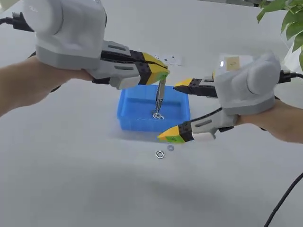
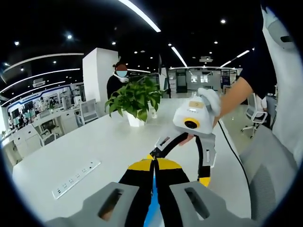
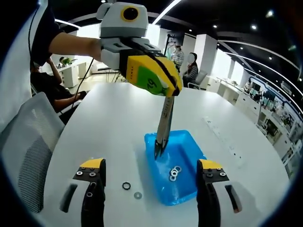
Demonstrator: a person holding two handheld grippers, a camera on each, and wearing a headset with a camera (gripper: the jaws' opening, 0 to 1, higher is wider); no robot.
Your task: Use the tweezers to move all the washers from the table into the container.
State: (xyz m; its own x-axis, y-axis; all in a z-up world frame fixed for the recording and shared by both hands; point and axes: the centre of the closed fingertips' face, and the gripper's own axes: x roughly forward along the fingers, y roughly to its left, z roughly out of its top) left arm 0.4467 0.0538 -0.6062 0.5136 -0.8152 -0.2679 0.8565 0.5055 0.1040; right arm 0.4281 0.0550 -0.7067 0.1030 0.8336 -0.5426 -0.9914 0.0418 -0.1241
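A blue container (image 1: pixel 137 106) sits mid-table. My left gripper (image 1: pixel 162 74) hangs over it, shut on metal tweezers (image 1: pixel 160 97) that point straight down. Their tips (image 3: pixel 158 152) hover just above several washers (image 3: pixel 174 172) lying inside the container (image 3: pixel 184 189); I cannot make out a washer between them. On the table in front of the container lie a dark ring washer (image 1: pixel 160 154) and a pale washer (image 1: pixel 170 148), also seen as the ring (image 3: pixel 126 186) and the pale washer (image 3: pixel 138 195). My right gripper (image 1: pixel 175 111) stands open beside the container, holding nothing. The left gripper (image 2: pixel 154 166) has its jaws pressed together.
A white power strip (image 1: pixel 173 60) lies behind the container. A potted plant (image 1: pixel 289 19) stands at the far right corner and a black cable (image 1: pixel 284 198) trails at the near right. People sit and stand in the office background (image 3: pixel 182 59).
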